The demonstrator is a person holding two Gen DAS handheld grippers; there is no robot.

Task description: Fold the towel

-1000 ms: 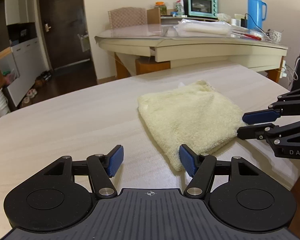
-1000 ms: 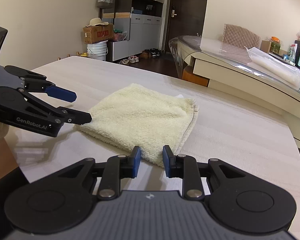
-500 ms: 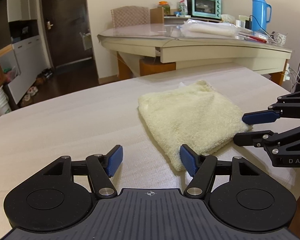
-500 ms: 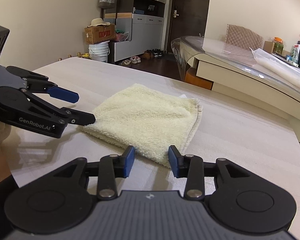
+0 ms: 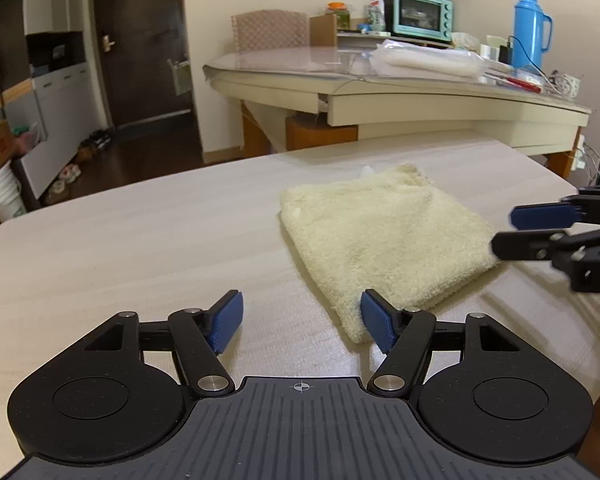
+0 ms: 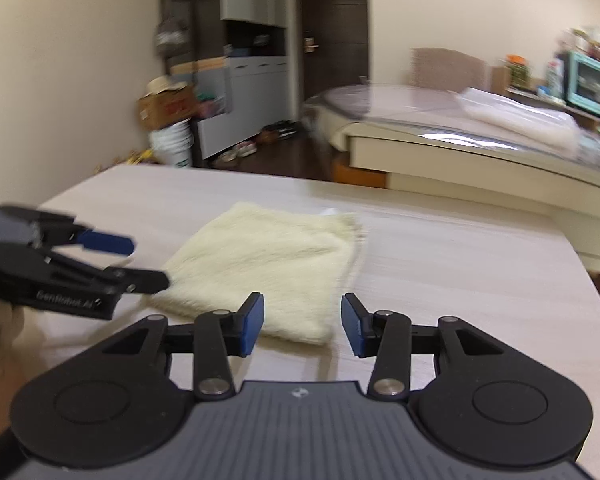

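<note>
A cream towel (image 5: pixel 384 236) lies folded into a thick rectangle on the pale wooden table (image 5: pixel 140 240). My left gripper (image 5: pixel 302 322) hovers at its near corner, jaws opening wide, with only the towel's corner tip by the right pad and nothing pressed. In the right wrist view the towel (image 6: pixel 268 264) lies just ahead of my right gripper (image 6: pixel 302 326), whose jaws are opening; the towel's near corner sits between the pads without being pinched. Each gripper also shows in the other's view: the right gripper (image 5: pixel 508 230) at the towel's right corner, the left gripper (image 6: pixel 148 262) at its left corner.
Behind the table stands a long cream counter (image 5: pixel 400 96) with a teal toaster oven (image 5: pixel 418 14), a blue thermos (image 5: pixel 528 30) and a bagged bundle. Cabinets, a white bucket (image 6: pixel 174 144) and a cardboard box stand at the far wall. The table's near edge lies close on both sides.
The right gripper's jaws have spread from nearly closed and let go of the towel's corner, and it has drawn back and up slightly. The left gripper opened a little wider and stayed put.
</note>
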